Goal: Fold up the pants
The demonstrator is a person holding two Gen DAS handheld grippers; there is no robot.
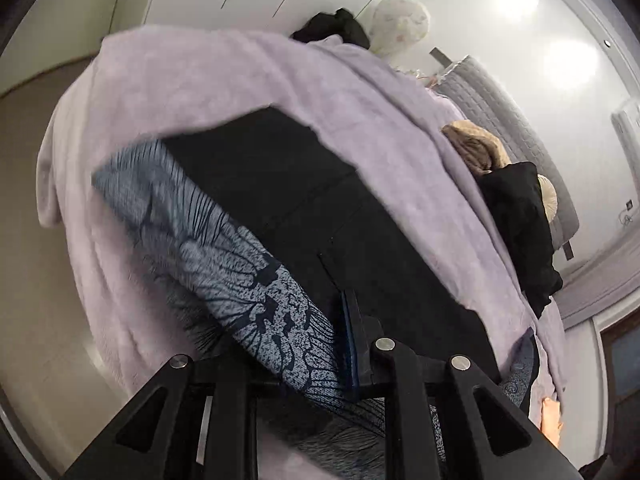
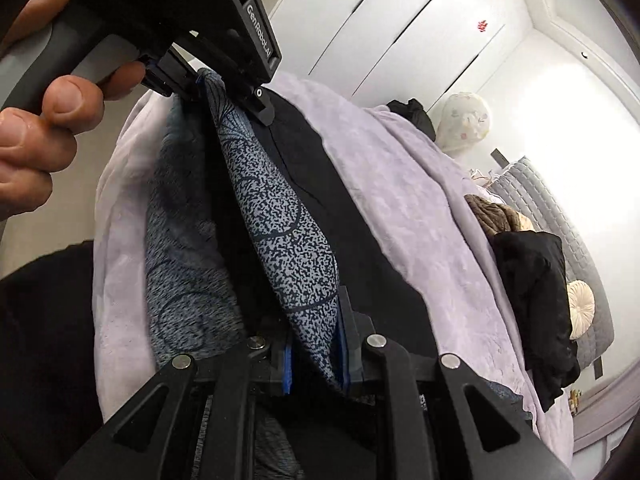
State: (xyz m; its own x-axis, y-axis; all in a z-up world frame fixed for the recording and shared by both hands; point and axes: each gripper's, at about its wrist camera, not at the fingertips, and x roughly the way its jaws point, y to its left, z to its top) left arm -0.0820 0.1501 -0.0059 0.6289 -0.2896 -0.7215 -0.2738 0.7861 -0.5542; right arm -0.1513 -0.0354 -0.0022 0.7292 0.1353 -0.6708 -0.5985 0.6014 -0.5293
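The pants point(image 1: 224, 248) are blue-grey with a dark branching print. They hang lifted above a black cloth point(image 1: 280, 184) on a lilac blanket point(image 1: 224, 80). My left gripper point(image 1: 320, 340) is shut on the pants' edge; it also shows in the right wrist view point(image 2: 216, 84), held by a hand at the upper left. My right gripper point(image 2: 316, 344) is shut on the other end of the same pants point(image 2: 280, 216), which stretch taut between the two grippers. A second layer of the pants point(image 2: 184, 240) hangs slack below on the left.
The lilac blanket point(image 2: 400, 184) covers a bed. A black garment point(image 2: 536, 292), a brown garment point(image 2: 492, 212) and a round cream cushion point(image 2: 580, 308) lie at the right by a grey quilted headboard point(image 2: 552, 196). White wardrobe doors point(image 2: 380, 20) stand behind.
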